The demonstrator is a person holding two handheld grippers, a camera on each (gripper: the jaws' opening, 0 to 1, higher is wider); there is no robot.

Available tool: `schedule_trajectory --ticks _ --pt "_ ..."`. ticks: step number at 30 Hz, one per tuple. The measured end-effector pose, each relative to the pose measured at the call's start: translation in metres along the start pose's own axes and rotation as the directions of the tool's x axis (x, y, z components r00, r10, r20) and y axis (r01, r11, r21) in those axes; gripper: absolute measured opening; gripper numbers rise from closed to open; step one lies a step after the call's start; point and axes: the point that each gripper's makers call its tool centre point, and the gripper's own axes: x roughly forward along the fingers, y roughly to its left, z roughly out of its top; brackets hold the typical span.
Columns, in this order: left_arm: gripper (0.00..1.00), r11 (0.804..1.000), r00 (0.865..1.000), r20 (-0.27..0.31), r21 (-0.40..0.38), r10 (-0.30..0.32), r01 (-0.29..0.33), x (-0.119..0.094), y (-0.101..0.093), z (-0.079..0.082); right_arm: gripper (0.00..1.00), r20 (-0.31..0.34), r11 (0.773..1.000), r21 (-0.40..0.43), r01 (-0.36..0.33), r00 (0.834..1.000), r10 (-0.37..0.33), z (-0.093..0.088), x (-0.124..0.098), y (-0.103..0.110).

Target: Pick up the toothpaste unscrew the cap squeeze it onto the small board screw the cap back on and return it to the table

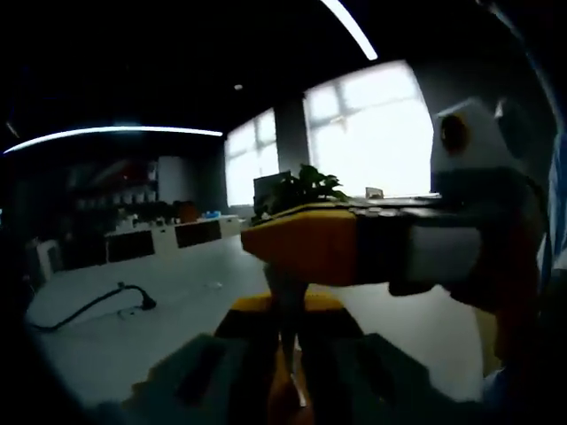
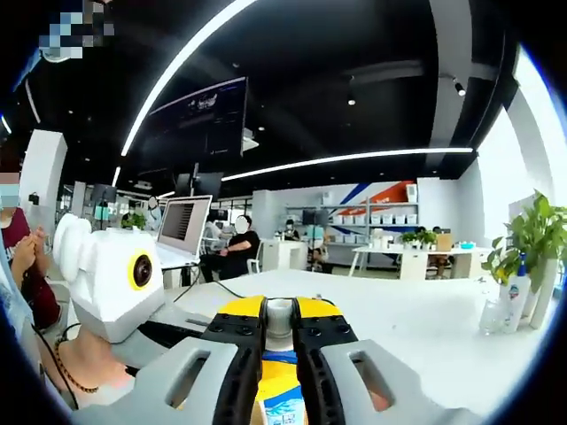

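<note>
While both tools meet over the white worktop (image 2: 416,328), the toothpaste tube (image 2: 279,394) is off the surface, clamped lengthwise between the dark fingers of the right gripper (image 2: 280,332). Its yellow and blue print shows between them, and its pale cap (image 2: 279,317) pokes out at their yellow tips.

From the left gripper view, the right gripper (image 1: 301,243) reaches in from the right as an orange bar. A thin grey piece hangs from its tip down into the left gripper (image 1: 288,341). The left fingers stand almost together, clenched on that piece, which I take to be the cap, though the dim picture leaves some doubt.

The step in hand looks like turning the cap on the thread. To do it well:

- Keep the right grip firm on the shoulder of the tube, not the soft belly, so no paste is forced out early.
- Line the left fingers up with the tube's long axis, so the twist goes into the thread rather than bending the neck.
- Turn in short strokes, re-gripping between them.
- Hold the nozzle pointing up and stay over the worktop in case the cap slips.
</note>
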Motion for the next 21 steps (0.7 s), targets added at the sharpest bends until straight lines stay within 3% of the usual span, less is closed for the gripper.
schedule_trajectory --ticks 3,6,9,10,13,15,17,18,19,20,21 --pt "0.08 1.000 1.000 -0.025 -0.001 -0.018 0.018 0.005 -0.001 -0.008 0.10 0.005 1.000 0.009 -0.014 1.000 0.014 0.000 0.002 0.002" --pt "0.06 0.999 0.999 -0.006 -0.003 -0.033 0.033 0.004 -0.002 -0.006 0.10 0.019 1.000 0.012 -0.018 1.000 0.018 0.001 0.001 0.001" --pt "0.05 0.996 0.996 0.004 -0.030 -0.088 0.088 0.006 0.000 -0.005 0.12 0.014 0.992 -0.104 -0.078 0.997 0.079 0.001 0.003 0.006" --pt "0.05 0.990 0.992 0.004 -0.049 -0.130 0.130 0.006 -0.003 -0.005 0.13 0.035 0.993 -0.094 -0.077 0.996 0.081 0.004 0.001 0.006" --pt "0.05 0.987 0.988 -0.024 -0.041 -0.154 0.153 0.007 0.005 -0.006 0.30 0.127 0.993 -0.094 -0.072 0.988 0.084 0.024 -0.007 0.003" --pt "0.05 0.978 0.978 -0.030 -0.047 -0.207 0.205 0.005 0.005 -0.006 0.30 0.117 0.987 -0.101 -0.128 0.983 0.140 0.024 -0.007 0.003" --pt "0.05 0.961 0.963 -0.020 -0.068 -0.269 0.268 0.003 0.004 -0.004 0.30 0.073 0.972 -0.050 -0.228 0.970 0.231 0.017 -0.006 0.000" --pt "0.05 0.952 0.954 -0.021 -0.079 -0.298 0.296 0.002 0.003 -0.004 0.30 0.075 0.954 -0.024 -0.298 0.951 0.299 0.017 -0.006 -0.001" --pt "0.05 0.940 0.944 -0.018 -0.091 -0.331 0.328 0.000 0.002 -0.005 0.29 0.105 0.926 0.011 -0.377 0.922 0.374 0.021 -0.007 -0.001" --pt "0.05 0.931 0.933 -0.024 -0.087 -0.359 0.355 -0.001 0.001 -0.007 0.26 0.131 0.883 0.054 -0.466 0.880 0.456 0.024 -0.009 0.000" --pt "0.05 0.925 0.926 -0.029 -0.076 -0.376 0.373 -0.002 0.000 -0.008 0.23 0.154 0.802 0.099 -0.589 0.805 0.572 0.025 -0.013 0.002"
